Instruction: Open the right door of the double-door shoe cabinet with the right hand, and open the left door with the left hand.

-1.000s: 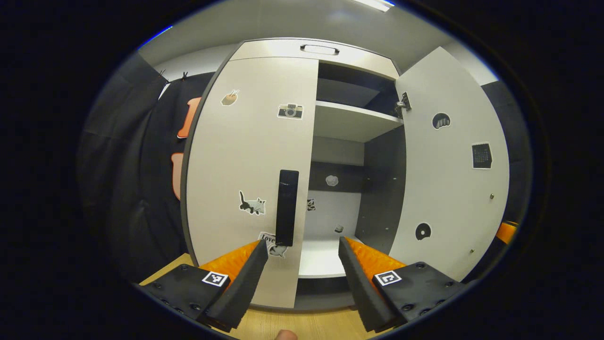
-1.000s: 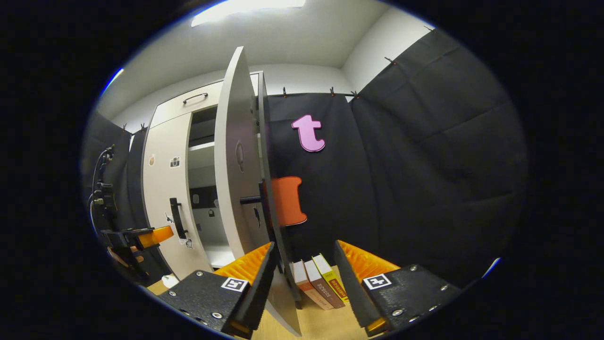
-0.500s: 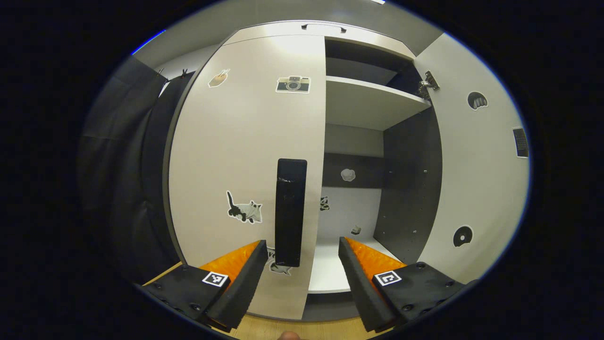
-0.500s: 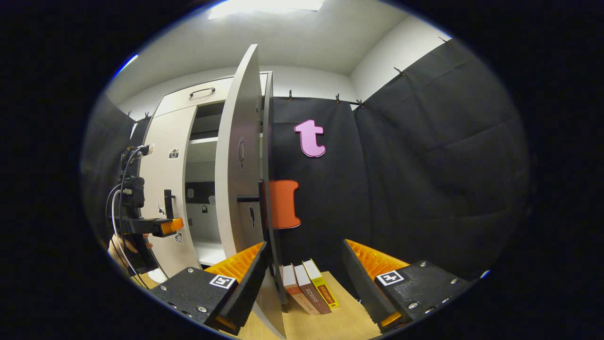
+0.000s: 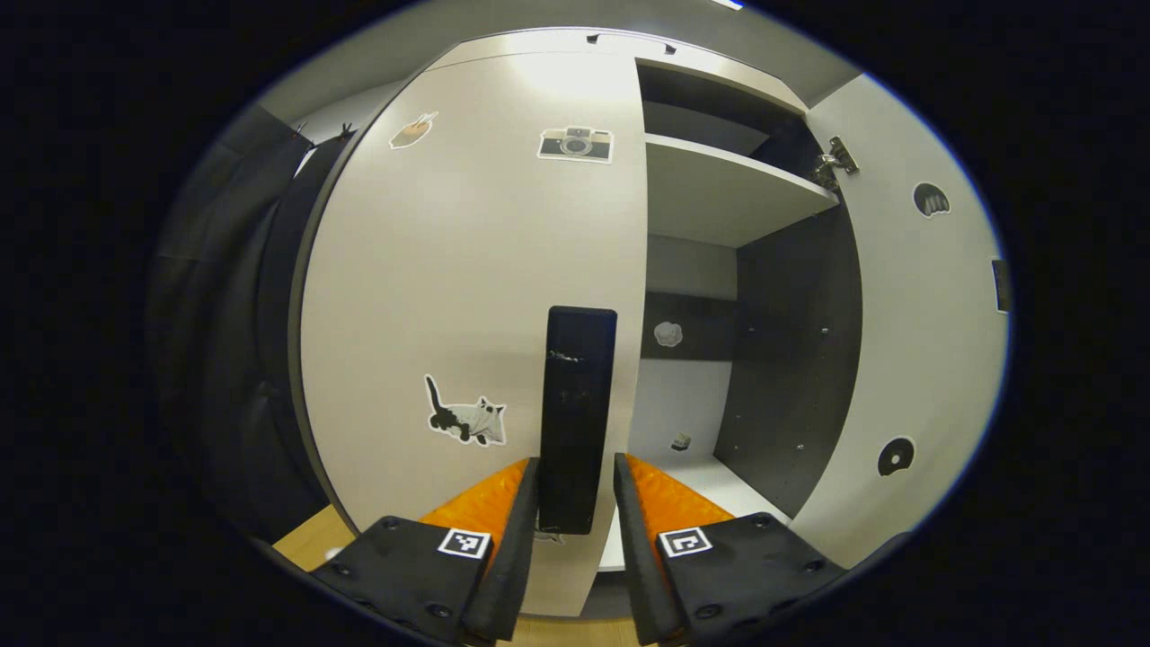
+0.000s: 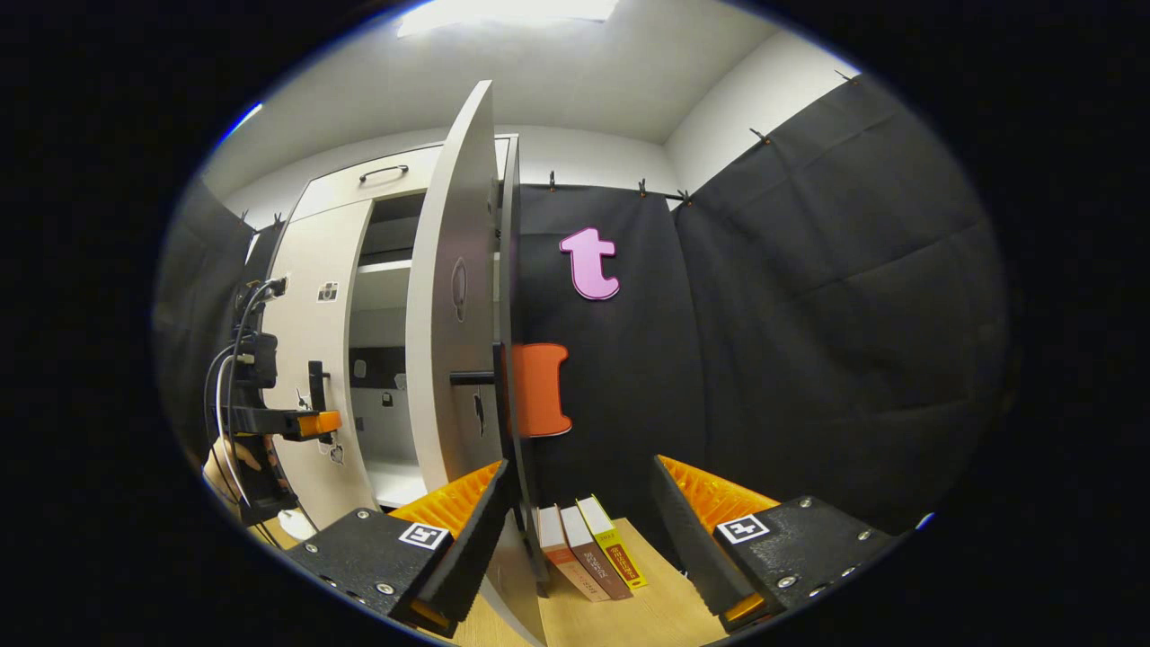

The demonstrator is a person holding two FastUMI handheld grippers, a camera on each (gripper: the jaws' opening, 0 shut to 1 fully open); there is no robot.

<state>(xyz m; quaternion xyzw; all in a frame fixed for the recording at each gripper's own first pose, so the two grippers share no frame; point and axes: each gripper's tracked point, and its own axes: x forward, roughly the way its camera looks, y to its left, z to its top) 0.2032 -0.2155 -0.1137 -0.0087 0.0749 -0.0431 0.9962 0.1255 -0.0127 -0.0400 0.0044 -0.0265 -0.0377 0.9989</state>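
Note:
The shoe cabinet's left door [image 5: 467,270] is closed, and its black vertical handle [image 5: 575,418] stands between the fingers of my left gripper [image 5: 575,467]. The fingers sit close on both sides of the handle, and I cannot make out whether they touch it. The right door [image 5: 916,341] is swung wide open, baring the shelves [image 5: 719,193]. In the right gripper view that open door [image 6: 454,296] is seen edge-on just past my open right gripper [image 6: 584,503], which holds nothing. The left gripper [image 6: 296,422] is at the left door's handle [image 6: 316,386].
Three books [image 6: 584,553] stand on the wooden floor [image 6: 647,611] against the black cloth wall, behind the open right door. A hand [image 6: 225,463] holds the left gripper, with cables trailing above it. A drawer with a handle [image 6: 382,171] tops the cabinet.
The left gripper has moved in toward the left door's handle and its fingers have narrowed around it. The right gripper and the open right door have barely moved.

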